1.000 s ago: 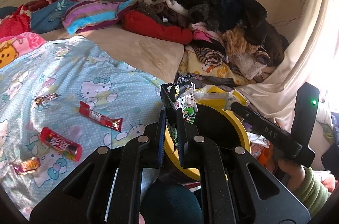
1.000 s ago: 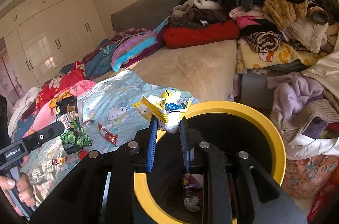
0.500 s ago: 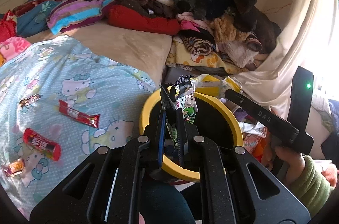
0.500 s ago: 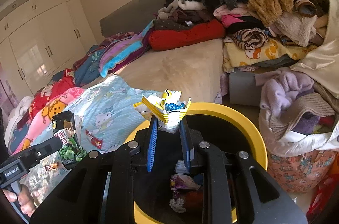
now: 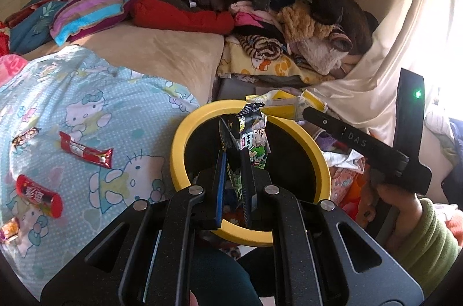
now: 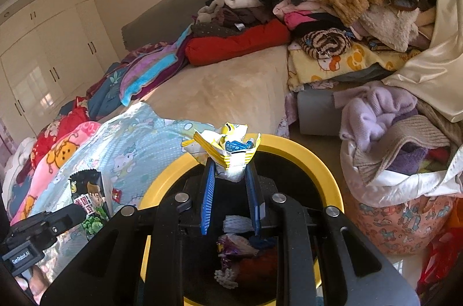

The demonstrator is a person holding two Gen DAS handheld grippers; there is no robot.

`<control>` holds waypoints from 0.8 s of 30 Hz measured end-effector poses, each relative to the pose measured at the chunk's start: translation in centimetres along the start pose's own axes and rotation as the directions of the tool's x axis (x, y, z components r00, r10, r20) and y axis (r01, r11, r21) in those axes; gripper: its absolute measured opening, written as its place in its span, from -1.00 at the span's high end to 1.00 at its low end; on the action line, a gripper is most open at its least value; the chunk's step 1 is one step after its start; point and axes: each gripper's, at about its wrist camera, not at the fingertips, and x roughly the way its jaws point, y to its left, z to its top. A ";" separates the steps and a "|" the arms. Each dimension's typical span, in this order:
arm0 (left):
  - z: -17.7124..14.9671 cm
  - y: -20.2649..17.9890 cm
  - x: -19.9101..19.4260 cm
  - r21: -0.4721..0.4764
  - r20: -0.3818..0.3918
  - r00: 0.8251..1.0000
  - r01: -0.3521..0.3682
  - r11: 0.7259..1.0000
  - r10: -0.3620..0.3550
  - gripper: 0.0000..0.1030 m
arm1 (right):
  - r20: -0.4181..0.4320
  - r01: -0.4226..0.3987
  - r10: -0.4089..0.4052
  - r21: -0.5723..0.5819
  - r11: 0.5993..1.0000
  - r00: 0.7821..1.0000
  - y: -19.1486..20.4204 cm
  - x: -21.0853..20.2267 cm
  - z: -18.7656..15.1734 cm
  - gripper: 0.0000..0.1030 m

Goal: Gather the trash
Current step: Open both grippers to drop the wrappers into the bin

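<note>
My left gripper (image 5: 233, 158) is shut on a black and green snack bag (image 5: 249, 138) and holds it over the mouth of the yellow-rimmed black bin (image 5: 185, 132). My right gripper (image 6: 230, 167) is shut on a crumpled yellow and white wrapper (image 6: 222, 146) above the same bin (image 6: 318, 161), which holds several pieces of trash. The right gripper (image 5: 306, 110) and its wrapper (image 5: 283, 103) show in the left wrist view at the bin's far rim. The snack bag (image 6: 92, 199) shows at the lower left of the right wrist view.
On the Hello Kitty blanket (image 5: 86, 91) lie a red bar wrapper (image 5: 85, 153), a red can-like packet (image 5: 39, 196), a dark candy (image 5: 25, 135) and a small wrapper (image 5: 8, 229). Piled clothes (image 5: 275, 2) fill the back. A laundry basket (image 6: 405, 167) stands right of the bin.
Both grippers have moved in over the bin with their trash still held. The bin's mouth has come further under the left gripper.
</note>
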 end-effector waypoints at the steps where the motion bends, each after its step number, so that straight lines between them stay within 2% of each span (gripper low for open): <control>1: -0.1 -0.1 0.2 0.001 -0.005 1.000 0.000 1.000 0.000 0.89 | -0.004 0.003 -0.003 0.002 1.000 1.000 -0.1 0.1 -0.1 0.60; 24: -1.9 -0.9 5.5 0.009 -0.132 0.991 -0.002 1.000 0.003 0.89 | -0.074 0.044 -0.041 0.041 0.998 0.996 -2.0 1.8 -1.0 0.55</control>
